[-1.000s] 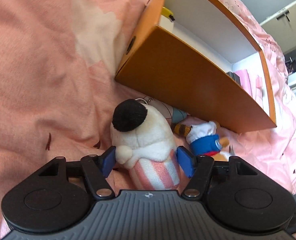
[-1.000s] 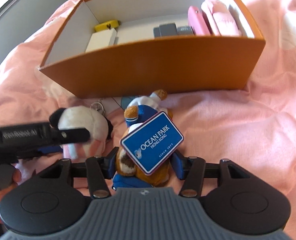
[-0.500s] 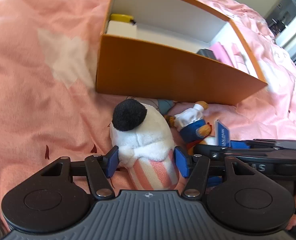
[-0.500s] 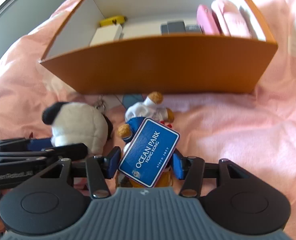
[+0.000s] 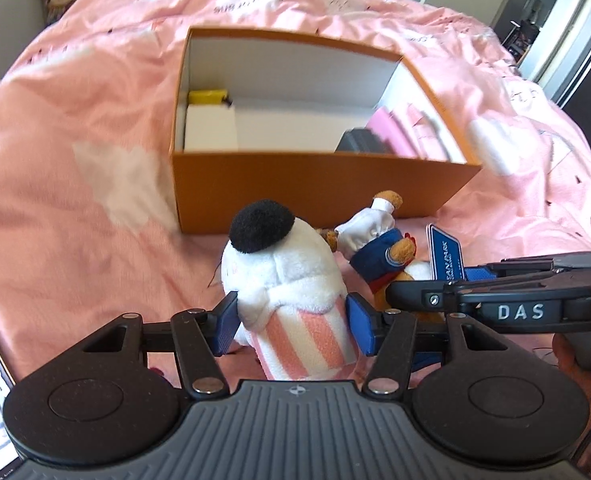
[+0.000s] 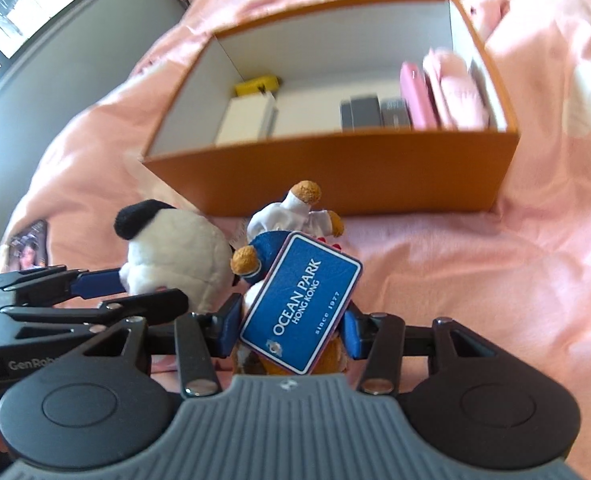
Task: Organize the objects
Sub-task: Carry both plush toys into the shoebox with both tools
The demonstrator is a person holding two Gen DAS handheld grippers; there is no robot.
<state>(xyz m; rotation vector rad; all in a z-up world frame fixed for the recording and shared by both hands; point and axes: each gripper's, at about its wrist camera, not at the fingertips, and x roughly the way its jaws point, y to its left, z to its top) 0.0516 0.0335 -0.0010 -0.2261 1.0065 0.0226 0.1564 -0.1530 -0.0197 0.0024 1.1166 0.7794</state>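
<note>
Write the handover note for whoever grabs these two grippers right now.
Left gripper: fingers pressed on the panda plush, held in front of the orange box.
Right gripper: jaws closing on the small bear plush with the blue Ocean Park tag.
Done: the box already holds a yellow item, a white box, grey boxes and pink items.
Left: put both plush toys into the box; its middle looks free.

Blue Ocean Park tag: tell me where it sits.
The blue Ocean Park tag hangs on the bear plush between the right gripper's closing jaws, before the orange box.
</note>
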